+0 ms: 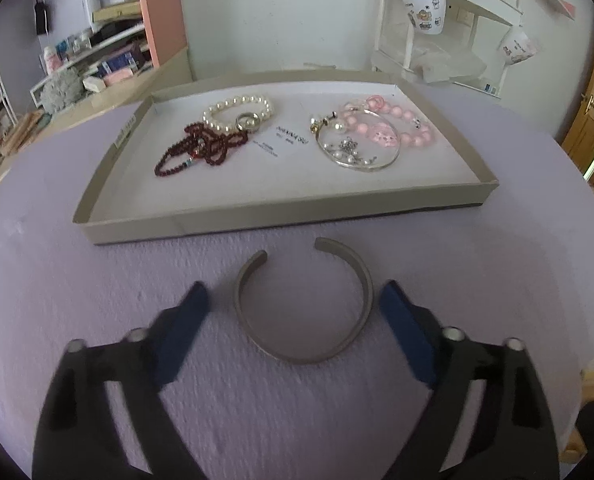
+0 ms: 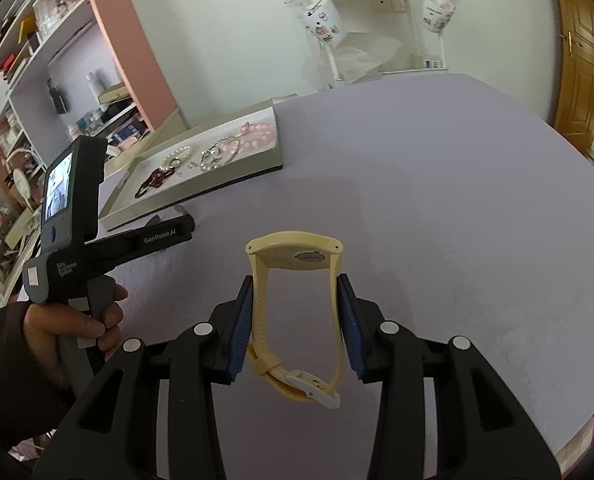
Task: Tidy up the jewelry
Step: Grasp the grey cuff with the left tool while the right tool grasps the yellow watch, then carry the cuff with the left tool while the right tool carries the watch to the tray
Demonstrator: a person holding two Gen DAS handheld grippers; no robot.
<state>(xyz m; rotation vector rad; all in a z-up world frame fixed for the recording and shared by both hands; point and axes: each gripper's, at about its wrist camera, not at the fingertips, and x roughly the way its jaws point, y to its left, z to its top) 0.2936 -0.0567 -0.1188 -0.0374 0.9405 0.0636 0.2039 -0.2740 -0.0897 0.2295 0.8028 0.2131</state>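
A silver open cuff bangle (image 1: 305, 344) lies on the lavender table in front of a shallow cardboard tray (image 1: 281, 216). My left gripper (image 1: 294, 286) is low over the cuff and open. The cuff sits between its blue pads; the left pad stands clear, the right pad is very close. The tray holds a pearl bracelet (image 1: 237, 110), a dark red bead string (image 1: 193, 148), a silver bangle with charms (image 1: 357, 152) and a pink bead bracelet (image 1: 401, 124). My right gripper (image 2: 295, 280) is shut on the strap of a cream watch (image 2: 297, 256), held above the table.
In the right wrist view a hand (image 2: 77, 324) holds the left gripper near the tray (image 2: 217, 188). A white rack with hanging cups (image 1: 425, 8) stands behind the table. Cluttered shelves (image 2: 37, 80) are on the left, a wooden door (image 2: 581, 52) on the right.
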